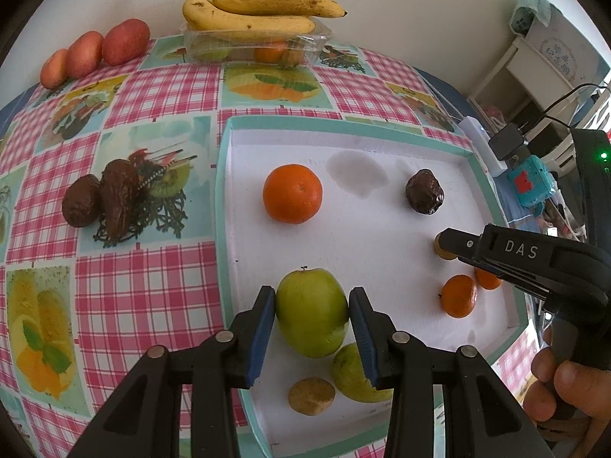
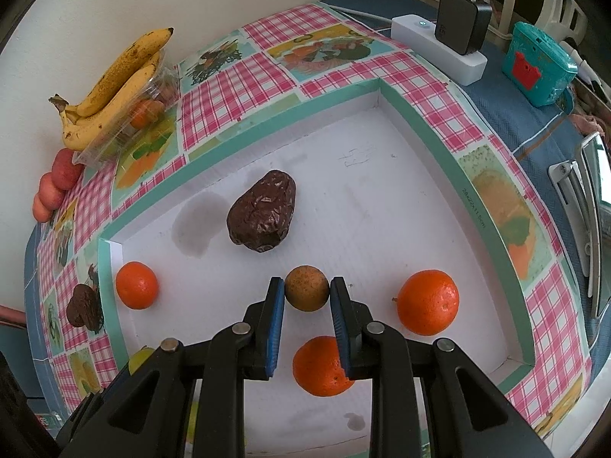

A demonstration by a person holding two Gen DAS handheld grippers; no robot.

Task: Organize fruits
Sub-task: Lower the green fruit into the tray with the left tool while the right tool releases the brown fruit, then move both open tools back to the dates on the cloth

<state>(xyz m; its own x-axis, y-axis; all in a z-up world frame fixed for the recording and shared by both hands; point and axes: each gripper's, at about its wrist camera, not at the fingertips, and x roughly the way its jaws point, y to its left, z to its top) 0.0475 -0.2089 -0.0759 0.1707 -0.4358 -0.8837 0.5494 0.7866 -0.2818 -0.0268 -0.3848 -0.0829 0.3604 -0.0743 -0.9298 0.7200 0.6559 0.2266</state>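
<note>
Green apple (image 1: 311, 313), stem up and upright, clamped by left fingers (image 1: 263, 328); right fingers (image 2: 277, 320) grip a small brown fruit (image 2: 306, 287).

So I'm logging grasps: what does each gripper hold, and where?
Left gripper: green apple, pads on its sides. Right gripper: small brown fruit, also by its sides.

In the tray (image 1: 382, 124) an apple (image 1: 311, 311) sits between my left gripper's (image 1: 312, 337) pads; an orange (image 1: 292, 193) lies behind it. Bananas (image 1: 252, 11) rest on a box (image 1: 256, 44) beyond. My right gripper (image 2: 307, 324) pinches a small fruit (image 2: 306, 287).
</note>
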